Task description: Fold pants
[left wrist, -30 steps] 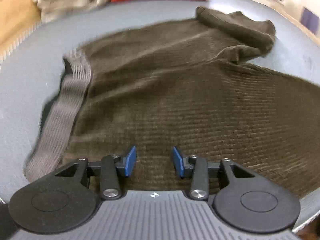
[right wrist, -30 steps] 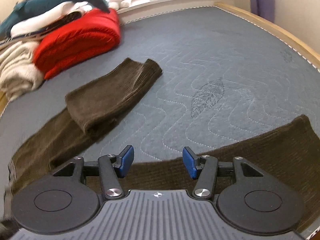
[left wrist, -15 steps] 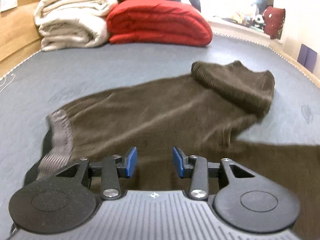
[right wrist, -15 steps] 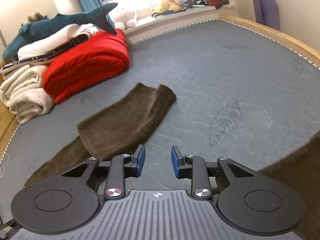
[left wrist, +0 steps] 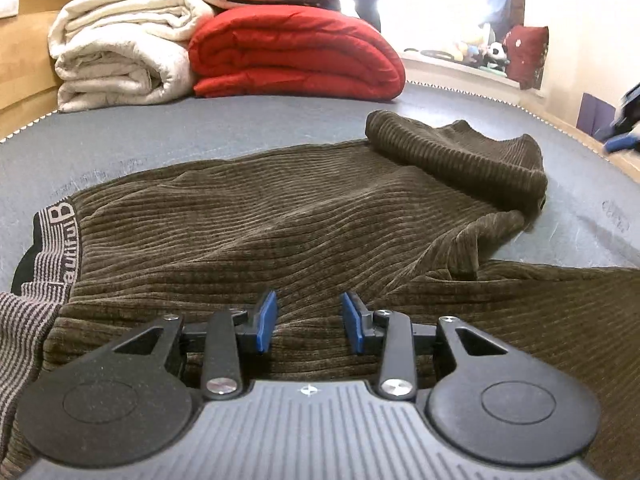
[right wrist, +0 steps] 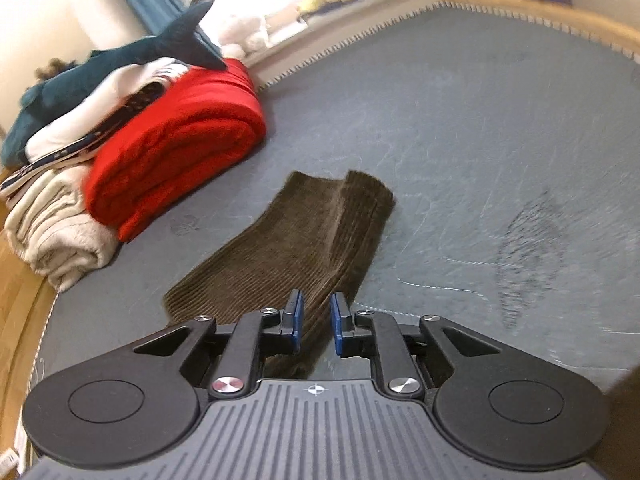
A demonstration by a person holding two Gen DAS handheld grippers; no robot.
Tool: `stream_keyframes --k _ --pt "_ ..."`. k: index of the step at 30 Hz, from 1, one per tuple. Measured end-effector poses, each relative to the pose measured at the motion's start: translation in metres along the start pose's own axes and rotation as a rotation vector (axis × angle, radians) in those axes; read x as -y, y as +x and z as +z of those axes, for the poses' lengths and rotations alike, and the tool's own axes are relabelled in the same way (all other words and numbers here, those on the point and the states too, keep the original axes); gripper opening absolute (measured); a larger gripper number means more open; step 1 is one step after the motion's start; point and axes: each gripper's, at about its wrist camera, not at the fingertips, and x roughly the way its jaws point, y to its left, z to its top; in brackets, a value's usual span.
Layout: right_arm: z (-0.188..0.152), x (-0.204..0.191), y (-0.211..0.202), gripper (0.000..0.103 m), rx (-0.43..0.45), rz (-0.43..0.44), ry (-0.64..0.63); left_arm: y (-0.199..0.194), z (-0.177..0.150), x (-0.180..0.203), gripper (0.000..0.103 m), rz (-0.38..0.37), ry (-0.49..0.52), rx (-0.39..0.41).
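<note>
- The brown corduroy pants (left wrist: 304,224) lie spread on the grey quilted mattress (left wrist: 168,140), and they are the landmark for everything below.
- The left gripper (left wrist: 308,322) hovers low over the upper part of the pants, near the waistband (left wrist: 60,240) (striped grey, with lettering), which lies at the left of its view.
- Its jaws are closing, with a clear gap between the blue pads (left wrist: 267,320); corduroy shows in that gap, but the pads do not press on it, so nothing is held.
- One pant leg (left wrist: 460,152) is folded back on itself at the far end of the pants, beyond the left gripper.
- The right gripper (right wrist: 316,322) is near that folded leg (right wrist: 304,240), whose near edge runs under the fingertips.
- Its jaws are closing and stand only a narrow slit apart; cloth shows behind the slit, ungripped.
- Beyond the pants, a red blanket (left wrist: 296,52) and a cream blanket (left wrist: 120,48) are stacked side by side.
</note>
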Motion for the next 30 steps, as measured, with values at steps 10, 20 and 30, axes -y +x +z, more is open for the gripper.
stream_keyframes --k 10,20,30 --pt "0.015 0.064 0.110 0.046 0.025 0.014 0.316 0.002 -0.002 -0.003 0.043 -0.008 -0.008 0.001" --pt "0.029 0.067 0.165 0.046 0.071 0.088 0.301 0.003 -0.002 0.002 0.044 0.013 0.023 0.002" --pt "0.075 0.038 0.084 0.006 0.253 0.116 0.218 0.004 -0.001 0.002 0.044 0.011 0.018 0.001"
